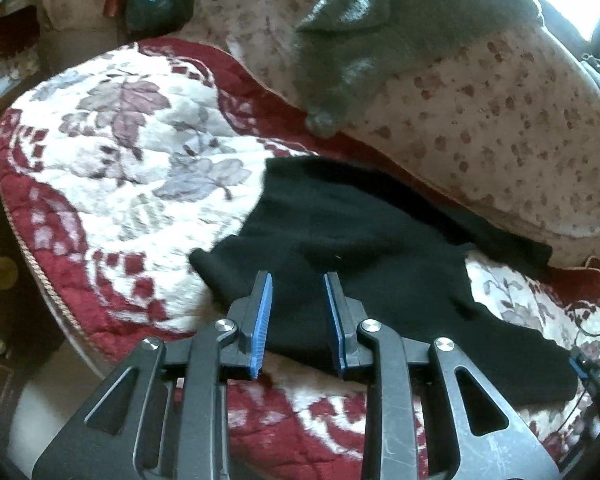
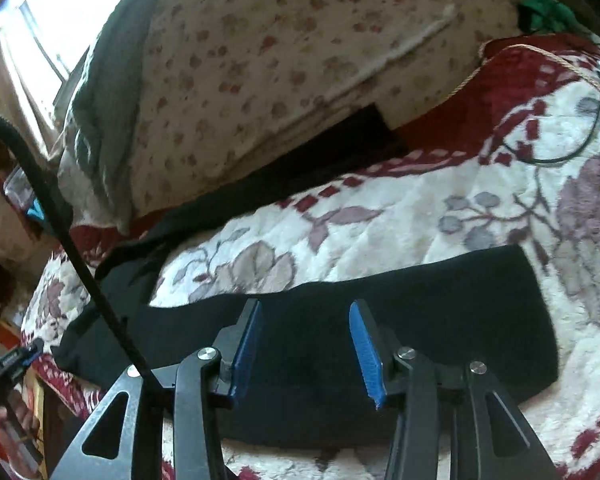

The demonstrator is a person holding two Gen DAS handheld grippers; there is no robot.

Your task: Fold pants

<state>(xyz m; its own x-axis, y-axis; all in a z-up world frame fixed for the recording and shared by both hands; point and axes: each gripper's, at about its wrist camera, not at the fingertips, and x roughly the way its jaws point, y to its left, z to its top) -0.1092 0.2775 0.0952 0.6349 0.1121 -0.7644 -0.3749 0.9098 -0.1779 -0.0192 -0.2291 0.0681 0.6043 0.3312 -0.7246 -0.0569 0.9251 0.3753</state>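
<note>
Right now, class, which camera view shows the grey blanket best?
The left wrist view. There the grey blanket lies spread over the spotted cushion, its fuzzy surface and hanging corner clear. The right wrist view shows only a narrow dark strip of it along the cushion's left edge, foreshortened and backlit.

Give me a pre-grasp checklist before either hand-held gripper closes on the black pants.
1. Left hand-held gripper open: ok.
2. Right hand-held gripper open: ok.
3. Black pants lying spread on the floral quilt: ok.
4. Far pant leg clear of the spotted cushion: not ok, it runs right along its base.
5. Fabric between either gripper's fingers: cannot tell.
6. Black cable clear of the right gripper: not ok.
</note>
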